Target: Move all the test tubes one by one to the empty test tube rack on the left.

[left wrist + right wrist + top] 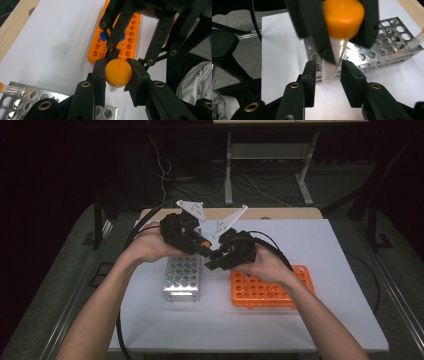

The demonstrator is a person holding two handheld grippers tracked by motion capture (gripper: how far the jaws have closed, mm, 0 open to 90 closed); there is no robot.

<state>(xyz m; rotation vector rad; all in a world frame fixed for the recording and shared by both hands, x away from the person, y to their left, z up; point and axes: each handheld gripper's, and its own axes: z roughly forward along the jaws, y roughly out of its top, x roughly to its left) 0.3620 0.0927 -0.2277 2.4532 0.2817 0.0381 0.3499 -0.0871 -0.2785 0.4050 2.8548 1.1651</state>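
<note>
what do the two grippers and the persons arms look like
Both the left gripper and the right gripper are black linkage frames with brass-coloured pivot rivets and blocky black fingers. Each carries a pale grey three-cornered plate on top and trails a thick black cable. The forearms are bare, with no sleeves in the high view.

Two racks (182, 279), one orange-capped tube (118, 72).

We find no legible text, faint dark print on the white cloth (197, 82) at the right edge of the left gripper view, too small and blurred for us to read, no labels or numbers elsewhere
</note>
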